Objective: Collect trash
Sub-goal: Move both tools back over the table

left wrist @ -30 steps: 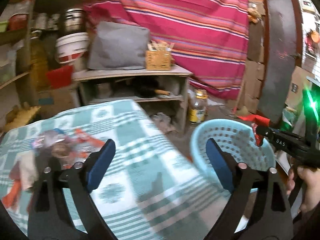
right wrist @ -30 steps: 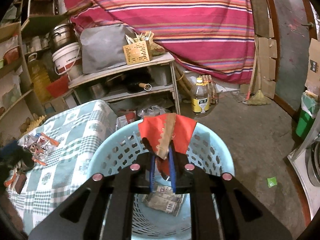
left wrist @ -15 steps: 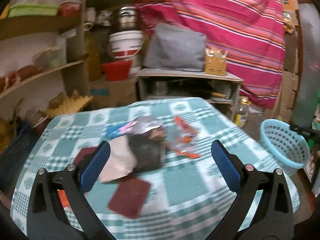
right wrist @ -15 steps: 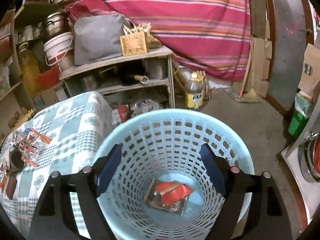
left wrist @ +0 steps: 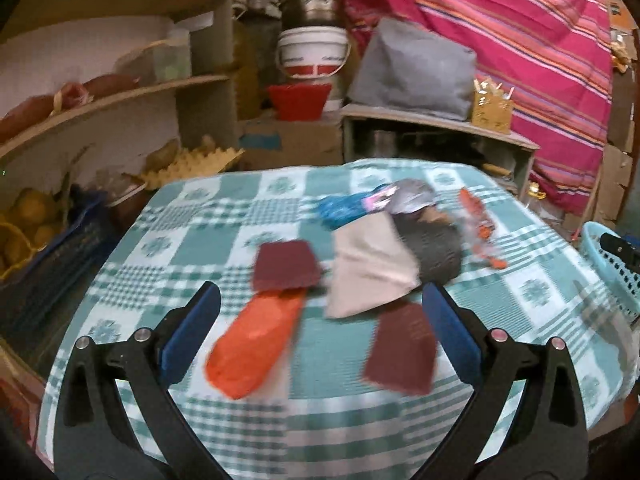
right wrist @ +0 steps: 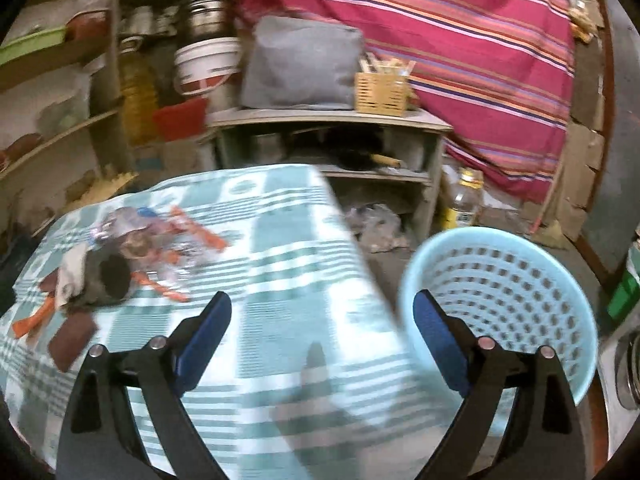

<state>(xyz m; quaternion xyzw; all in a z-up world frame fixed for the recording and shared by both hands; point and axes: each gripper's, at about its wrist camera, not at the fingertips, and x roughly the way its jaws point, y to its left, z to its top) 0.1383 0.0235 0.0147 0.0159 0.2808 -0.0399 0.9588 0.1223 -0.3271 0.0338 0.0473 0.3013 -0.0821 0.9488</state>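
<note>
Your left gripper (left wrist: 320, 322) hangs over the near edge of the table, jaws spread wide with nothing between the blue pads. Your right gripper (right wrist: 322, 338) is held above the table's right edge, jaws likewise wide apart and empty; its left pad is over the cloth, its right pad in front of the basket.

The trash lies in a loose cluster on the green-and-white checked tablecloth (left wrist: 192, 240). From left to right in the left wrist view: an orange wrapper (left wrist: 256, 344) just ahead of the left pad, a maroon square piece (left wrist: 286, 266) touching its far end, a pale folded piece (left wrist: 370, 270), a second maroon piece (left wrist: 402, 350) near the right pad, a dark grey item (left wrist: 434, 250), and an orange-and-clear wrapper (left wrist: 478, 226). A blue wrapper (left wrist: 344, 210) lies behind them. Motion blur hides finer detail.

The light-blue perforated basket (right wrist: 508, 280) stands on the floor just beside the table's right edge. Behind the table are wooden shelves (left wrist: 108, 96), a white bucket (left wrist: 312, 56), a low shelf unit (right wrist: 332, 120) carrying a grey bag (right wrist: 300, 66), and a striped pink cloth (right wrist: 460, 20).
</note>
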